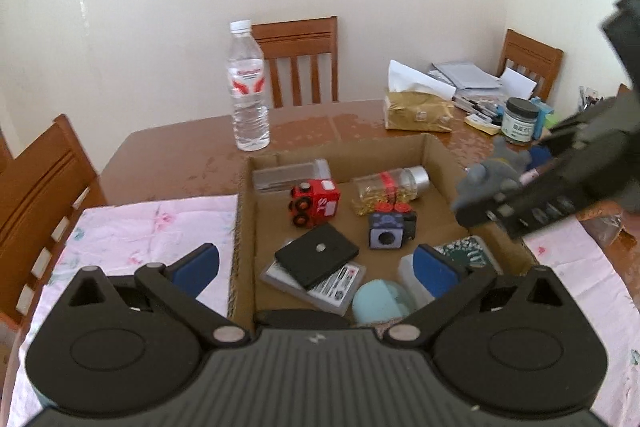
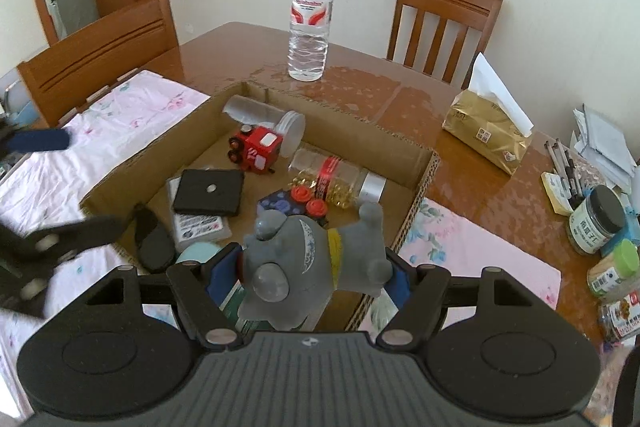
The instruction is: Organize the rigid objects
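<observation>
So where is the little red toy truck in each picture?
Left wrist view: the small red toy truck sits in the middle of the cardboard box, towards its far side.
Right wrist view: the truck is left of centre, near the box's far wall.
Shared landmark: the clear plastic water bottle standing behind the box.

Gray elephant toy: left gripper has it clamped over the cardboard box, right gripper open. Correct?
Sides swapped. The right wrist view shows the right gripper shut on the gray elephant toy over the cardboard box; the left gripper is open.
</observation>
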{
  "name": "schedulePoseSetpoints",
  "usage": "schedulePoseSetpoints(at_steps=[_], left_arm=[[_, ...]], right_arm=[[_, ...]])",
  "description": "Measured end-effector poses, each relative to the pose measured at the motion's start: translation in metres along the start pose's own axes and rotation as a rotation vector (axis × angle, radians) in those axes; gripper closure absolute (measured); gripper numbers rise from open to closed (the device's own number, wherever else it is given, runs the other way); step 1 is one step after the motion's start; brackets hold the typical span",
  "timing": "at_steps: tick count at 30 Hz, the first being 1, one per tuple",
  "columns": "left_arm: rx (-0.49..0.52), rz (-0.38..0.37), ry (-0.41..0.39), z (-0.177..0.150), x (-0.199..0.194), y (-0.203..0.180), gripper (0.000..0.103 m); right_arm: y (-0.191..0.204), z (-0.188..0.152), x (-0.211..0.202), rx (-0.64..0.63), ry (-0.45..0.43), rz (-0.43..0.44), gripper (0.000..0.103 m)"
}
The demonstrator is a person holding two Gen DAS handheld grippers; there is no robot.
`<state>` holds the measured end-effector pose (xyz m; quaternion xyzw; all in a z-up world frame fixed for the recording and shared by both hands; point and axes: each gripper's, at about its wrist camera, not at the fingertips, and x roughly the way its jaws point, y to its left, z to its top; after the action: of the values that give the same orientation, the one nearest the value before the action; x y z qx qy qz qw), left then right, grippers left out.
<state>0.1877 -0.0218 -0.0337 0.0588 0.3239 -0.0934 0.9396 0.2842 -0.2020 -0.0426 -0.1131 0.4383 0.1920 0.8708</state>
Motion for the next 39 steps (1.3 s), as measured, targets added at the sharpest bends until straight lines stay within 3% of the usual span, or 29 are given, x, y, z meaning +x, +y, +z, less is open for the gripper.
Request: schedulePoseSetpoints(at_steps=[4, 5, 7, 8, 16, 22, 28, 32, 39], left_arm=[[-0.033, 0.007, 0.014, -0.007, -0.007, 0.004, 0.001], [-0.036, 0.012, 0.012, -0.008, -0.009, 0.005, 0.001], [-0.042, 0.022, 0.008, -0.011, -0.013, 0.007, 0.001], [-0.048, 0.026, 0.008, -0.012, -0.014, 0.009, 0.001], [-0.119, 0.043, 0.036, -0.013, -0.018, 0.02, 0.001], [-0.164, 0.077, 0.121, 0.002, -0.015, 0.024, 0.001], [-0.138, 0.11, 0.196, 0.017, -0.016, 0.019, 0.001], [-0.114, 0.106, 0.231, 0.027, -0.021, 0.013, 0.001], [-0.072, 0.085, 0.228, 0.04, -0.031, 0.004, 0.001]], right_arm=[[-0.002, 0.009, 0.018, 0.016, 0.014, -0.036, 0.022], [-0.003, 0.01, 0.022, 0.028, 0.022, -0.05, 0.019], [-0.004, 0.011, 0.026, 0.058, 0.034, -0.049, 0.001], [-0.004, 0.01, 0.025, 0.066, 0.027, -0.043, 0.0], [0.009, 0.011, 0.009, 0.108, 0.076, -0.097, 0.0], [0.018, 0.002, -0.021, 0.218, 0.139, -0.169, 0.0], [0.029, -0.017, -0.046, 0.344, 0.173, -0.232, 0.0], [0.035, -0.026, -0.058, 0.397, 0.181, -0.216, 0.0], [0.043, -0.025, -0.079, 0.432, 0.138, -0.222, 0.0]])
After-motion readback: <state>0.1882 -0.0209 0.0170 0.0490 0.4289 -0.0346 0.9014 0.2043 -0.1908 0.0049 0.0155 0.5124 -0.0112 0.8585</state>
